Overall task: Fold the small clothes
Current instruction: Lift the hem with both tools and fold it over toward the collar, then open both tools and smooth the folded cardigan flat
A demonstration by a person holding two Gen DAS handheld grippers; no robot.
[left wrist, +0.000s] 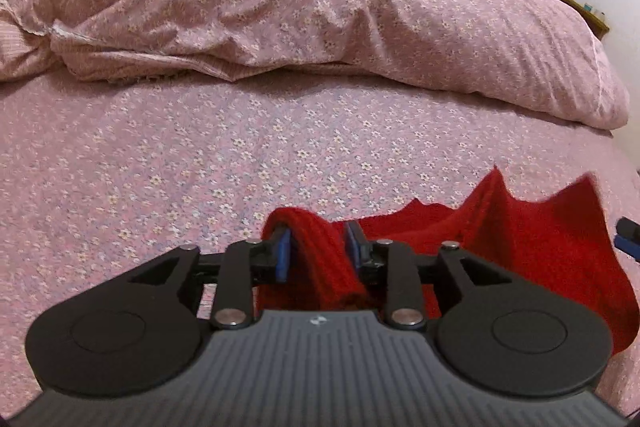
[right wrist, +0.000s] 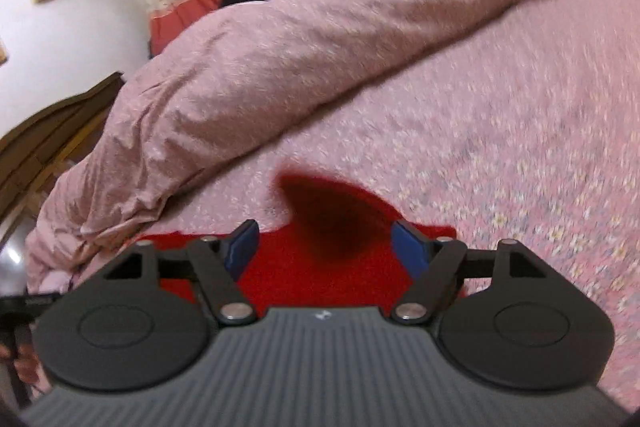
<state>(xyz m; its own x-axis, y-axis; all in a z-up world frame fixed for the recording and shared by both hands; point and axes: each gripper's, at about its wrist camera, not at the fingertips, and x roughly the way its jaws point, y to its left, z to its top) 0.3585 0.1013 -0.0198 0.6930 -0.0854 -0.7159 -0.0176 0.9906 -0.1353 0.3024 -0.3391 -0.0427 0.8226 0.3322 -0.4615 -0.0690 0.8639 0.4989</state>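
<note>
Though right view blurs, left tongs [left wrist: 320,247] pinch red knit [left wrist: 520,239].

We see one garment, a small red knitted piece [left wrist: 520,239], thick and ribbed, lying on the flowered pink bedsheet [left wrist: 200,167] near its front edge. In the left wrist view a bunched, ribbed fold of it [left wrist: 320,259] stands up in a rounded hump, while the rest spreads off to the right, rumpled, with two peaks of cloth raised along its far edge and its near side hanging lower. In the right wrist view the same red knit [right wrist: 320,267] lies flatter, with one dark, blurred flap [right wrist: 328,211] raised above it; its exact shape we cannot make out.
</note>
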